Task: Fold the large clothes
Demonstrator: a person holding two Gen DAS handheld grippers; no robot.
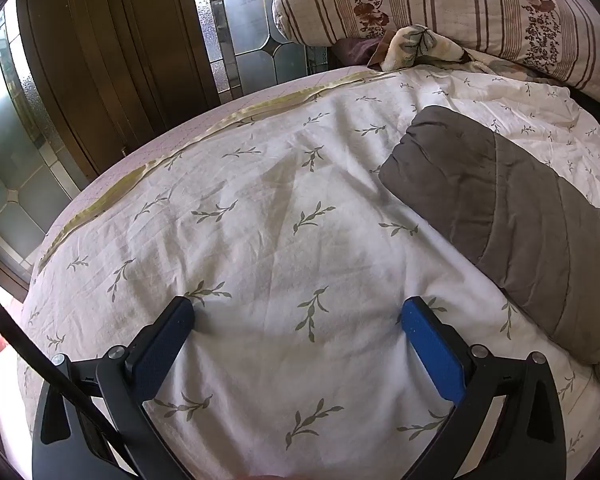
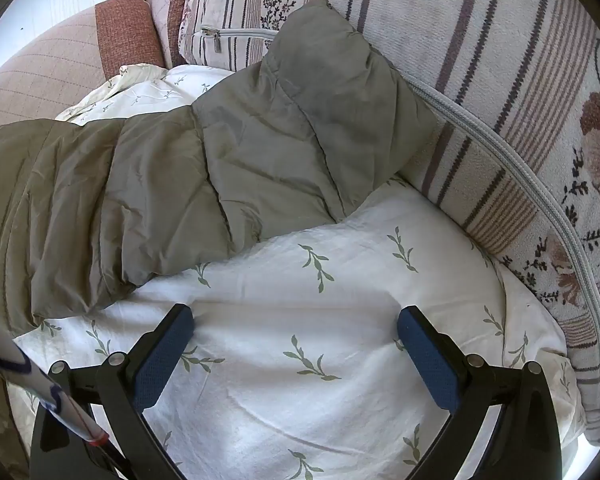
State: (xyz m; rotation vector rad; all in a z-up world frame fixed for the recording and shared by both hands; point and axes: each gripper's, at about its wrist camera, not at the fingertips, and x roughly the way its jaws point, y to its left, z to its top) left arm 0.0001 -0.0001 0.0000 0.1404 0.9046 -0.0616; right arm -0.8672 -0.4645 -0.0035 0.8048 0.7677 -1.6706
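A grey-brown quilted padded garment (image 1: 512, 216) lies on a white leaf-print sheet (image 1: 260, 220). One sleeve of it reaches up-left in the left wrist view. My left gripper (image 1: 298, 312) hovers open over bare sheet, left of that sleeve, with nothing between its blue pads (image 1: 432, 356). In the right wrist view the garment (image 2: 172, 184) stretches from the left edge to a sleeve end propped against a striped pillow (image 2: 500, 92). My right gripper (image 2: 296, 320) is open above the sheet (image 2: 320, 320), just below the garment, holding nothing.
A striped floral pillow (image 1: 440, 4) and a crumpled leaf-print cloth (image 1: 416, 46) sit at the bed's far end. Wooden panelling (image 1: 100, 52) and leaded glass (image 1: 252, 20) stand beyond the left edge. A pink-and-red headboard cushion (image 2: 80, 52) is at the upper left in the right wrist view.
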